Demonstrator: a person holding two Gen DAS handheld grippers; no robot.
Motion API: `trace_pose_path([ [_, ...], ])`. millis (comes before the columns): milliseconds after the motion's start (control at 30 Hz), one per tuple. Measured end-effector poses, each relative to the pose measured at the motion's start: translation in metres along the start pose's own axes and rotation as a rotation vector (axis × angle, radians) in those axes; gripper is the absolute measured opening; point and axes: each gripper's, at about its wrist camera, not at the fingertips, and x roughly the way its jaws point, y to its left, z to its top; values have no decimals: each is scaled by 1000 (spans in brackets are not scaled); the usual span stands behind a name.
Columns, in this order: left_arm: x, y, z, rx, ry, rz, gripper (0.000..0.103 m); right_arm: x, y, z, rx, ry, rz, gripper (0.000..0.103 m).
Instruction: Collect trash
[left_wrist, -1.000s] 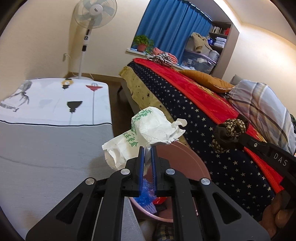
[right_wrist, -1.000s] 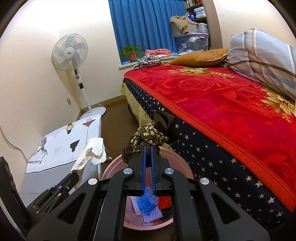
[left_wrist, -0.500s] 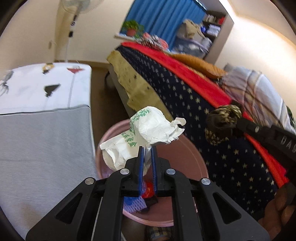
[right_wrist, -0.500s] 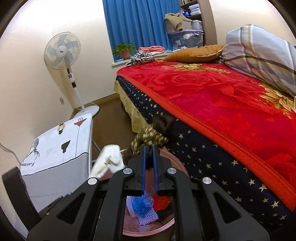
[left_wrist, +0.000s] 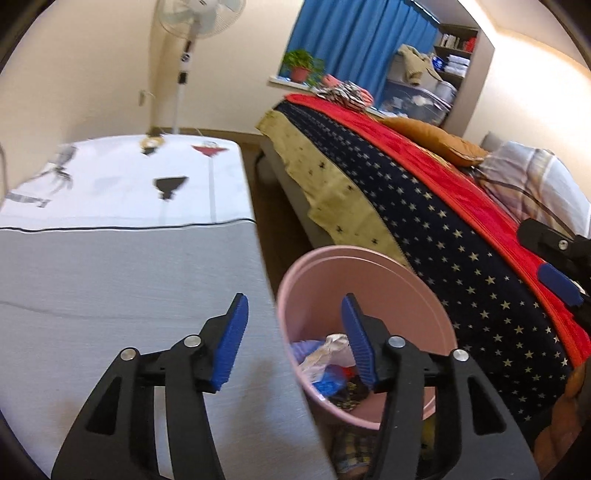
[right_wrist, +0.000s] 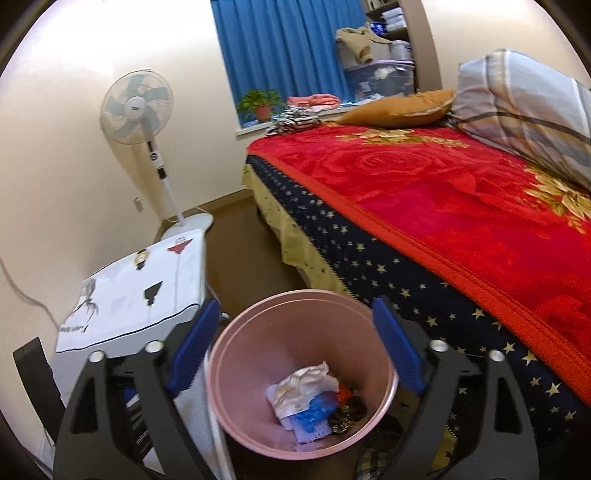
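Holding both grippers, left (left_wrist: 293, 325) and right (right_wrist: 295, 341), just spread and empty, we see crumpled paper (right_wrist: 308, 386) below in the pink bin (right_wrist: 236, 373).

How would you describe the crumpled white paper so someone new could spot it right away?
Start at the bed with the red rose blanket; on the floor beside its starry navy side stands a pink wastebasket. Inside at the bottom, the crumpled white paper lies on top of the pile. It is the palest piece there, next to blue netting and a red scrap.
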Motion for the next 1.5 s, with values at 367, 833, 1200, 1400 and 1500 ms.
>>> trace_pose_path([
  [367,-63,34,5,-43,-102,169,85,-28,22,-12,-51,24,83,98],
  [833,-147,51,-21,-74,-195,326,95,-72,55,-49,-185,17,151,98],
  [1200,-173,62,-51,-67,-196,391,95,-76,78,-79,-258,28,189,98],
  [1400,-169,71,-56,-105,-191,392,95,-75,88,-84,-284,32,198,98],
  [1500,-169,71,-57,-96,-199,405,95,-75,90,-86,-293,29,191,98],
])
